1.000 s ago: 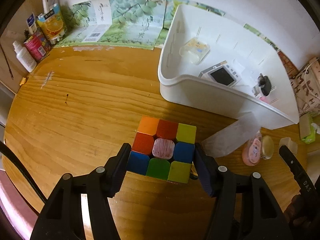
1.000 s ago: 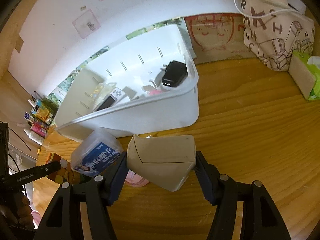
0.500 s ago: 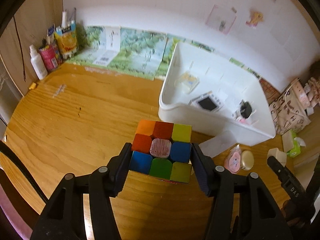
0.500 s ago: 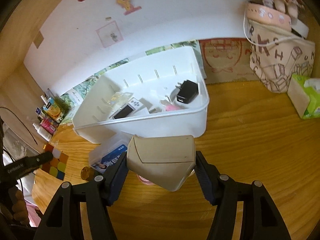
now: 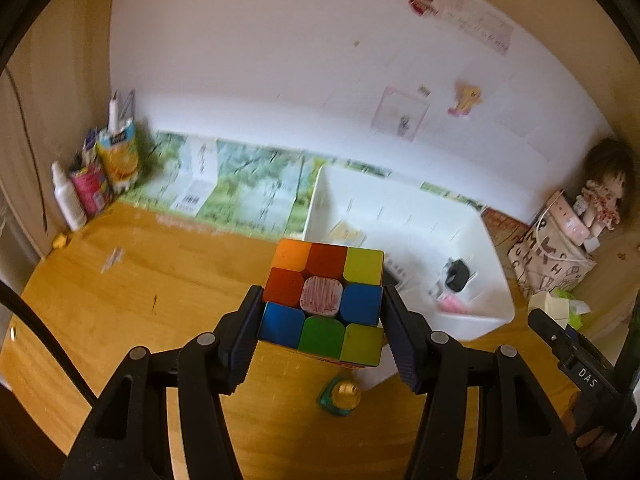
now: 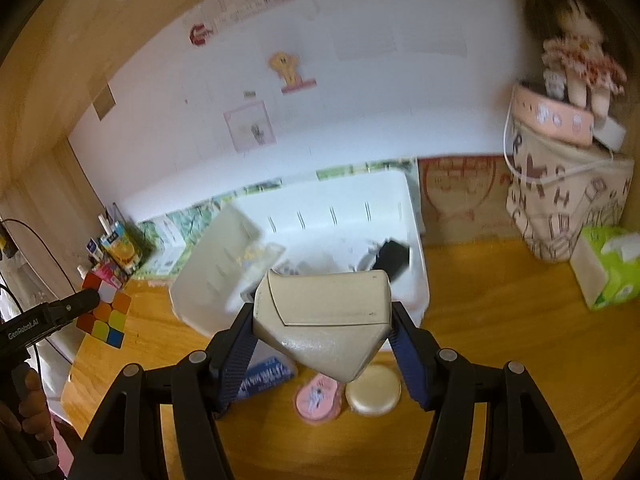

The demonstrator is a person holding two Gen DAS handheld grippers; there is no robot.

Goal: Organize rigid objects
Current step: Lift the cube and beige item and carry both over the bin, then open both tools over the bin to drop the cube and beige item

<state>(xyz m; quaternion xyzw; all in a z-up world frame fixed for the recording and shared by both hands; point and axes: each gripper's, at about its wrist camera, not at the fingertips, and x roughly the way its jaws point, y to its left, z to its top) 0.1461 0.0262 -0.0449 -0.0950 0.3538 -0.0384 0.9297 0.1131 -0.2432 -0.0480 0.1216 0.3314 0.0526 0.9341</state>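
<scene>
My left gripper (image 5: 322,320) is shut on a multicoloured puzzle cube (image 5: 324,300) and holds it high above the wooden table, in front of the white bin (image 5: 492,248). The cube also shows at the left of the right wrist view (image 6: 105,316). My right gripper (image 6: 322,334) is shut on a beige angular box (image 6: 324,320), held in the air in front of the same white bin (image 6: 416,272). The bin holds a black charger (image 5: 456,274), a small device and a clear packet.
On the table below lie a blue-labelled clear box (image 6: 264,376), a pink round case (image 6: 318,398), a gold round case (image 6: 374,390) and a gold-topped item (image 5: 340,396). Cartons and bottles (image 5: 100,176) stand back left. A patterned bag (image 6: 560,200) and a tissue pack (image 6: 604,268) are right.
Both grippers have risen with their objects and tilted up, so the wall fills more of each view. The bin and table items now sit lower and smaller.
</scene>
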